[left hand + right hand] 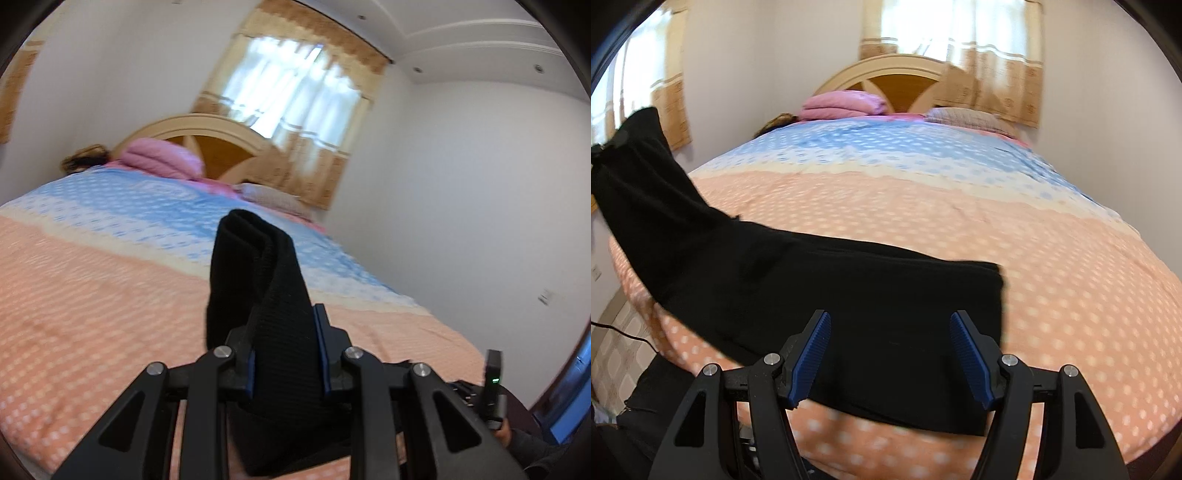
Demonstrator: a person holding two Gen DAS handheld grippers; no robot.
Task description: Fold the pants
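mid-fold: black pants (pixel 820 280) half on bed (pixel 1071 266), one end lifted, clamped in left gripper (pixel 286 354); right gripper (pixel 890 354) spread wide, holding nothing; folding left.

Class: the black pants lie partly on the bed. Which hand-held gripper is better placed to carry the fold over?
Left. The left hand-held gripper already clamps the black pants, lifting one end; the right hand-held gripper is open, probably just hovering.
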